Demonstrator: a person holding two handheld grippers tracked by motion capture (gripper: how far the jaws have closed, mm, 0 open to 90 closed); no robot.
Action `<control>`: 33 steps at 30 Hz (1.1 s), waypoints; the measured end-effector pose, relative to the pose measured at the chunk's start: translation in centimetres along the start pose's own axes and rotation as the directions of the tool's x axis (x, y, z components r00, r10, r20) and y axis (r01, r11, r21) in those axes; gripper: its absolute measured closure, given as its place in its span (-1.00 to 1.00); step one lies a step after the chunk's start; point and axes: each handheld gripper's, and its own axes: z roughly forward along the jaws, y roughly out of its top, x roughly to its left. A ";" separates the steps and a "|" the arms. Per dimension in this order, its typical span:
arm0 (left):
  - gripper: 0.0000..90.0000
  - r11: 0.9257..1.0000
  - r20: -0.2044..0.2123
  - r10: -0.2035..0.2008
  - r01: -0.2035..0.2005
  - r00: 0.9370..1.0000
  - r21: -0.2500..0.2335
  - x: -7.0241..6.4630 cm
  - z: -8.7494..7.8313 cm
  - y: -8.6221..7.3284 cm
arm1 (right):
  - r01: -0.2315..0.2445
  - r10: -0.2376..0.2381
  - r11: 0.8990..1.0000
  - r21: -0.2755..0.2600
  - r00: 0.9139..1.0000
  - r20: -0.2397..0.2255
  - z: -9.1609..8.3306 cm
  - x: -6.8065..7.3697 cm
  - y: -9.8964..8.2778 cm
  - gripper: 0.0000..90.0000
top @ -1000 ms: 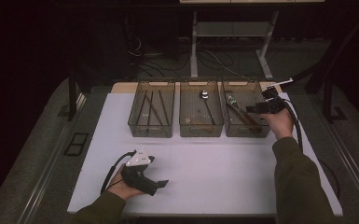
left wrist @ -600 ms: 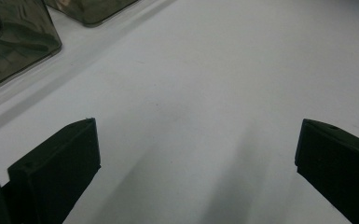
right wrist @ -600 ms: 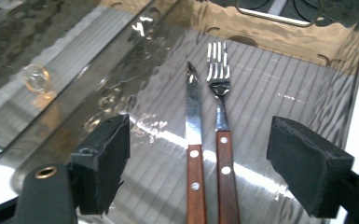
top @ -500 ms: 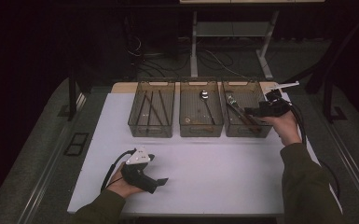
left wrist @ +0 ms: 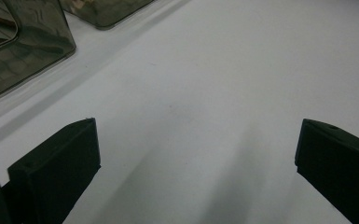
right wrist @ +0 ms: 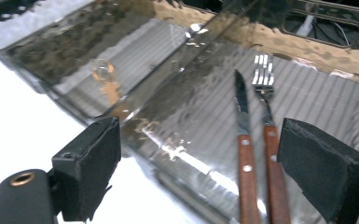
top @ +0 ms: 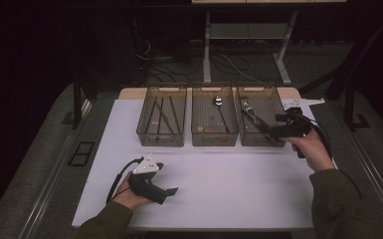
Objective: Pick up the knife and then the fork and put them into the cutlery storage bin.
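Right gripper (top: 271, 130) is hovering over the right-hand bin (top: 273, 97)
Its jaws have just been opening and are standing apart, empty; knife (right wrist: 244, 140) and fork (right wrist: 269, 135) are lying lengthwise inside that bin, just ahead.

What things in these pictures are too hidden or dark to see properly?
- Knife and fork: the right gripper view's bottom edge cuts off their wooden handles.
- Left bin: its thin sticks are too dark and small in the high view to name.
- Left gripper: its body lies below the frame.
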 end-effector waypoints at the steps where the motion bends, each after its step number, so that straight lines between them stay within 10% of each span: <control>1: -1.00 1.000 -0.002 0.004 -0.004 1.000 0.001 0.0 -0.1 0.0 | 0.003 -0.003 1.000 -0.003 1.000 -0.010 -0.2 0.4 -0.3 -0.70; 33: -1.00 1.000 -0.005 -0.004 0.004 1.000 -0.010 -0.2 -0.4 0.0 | 0.075 -0.079 0.996 -0.043 0.991 -0.107 -2.9 6.6 -10.7 -0.72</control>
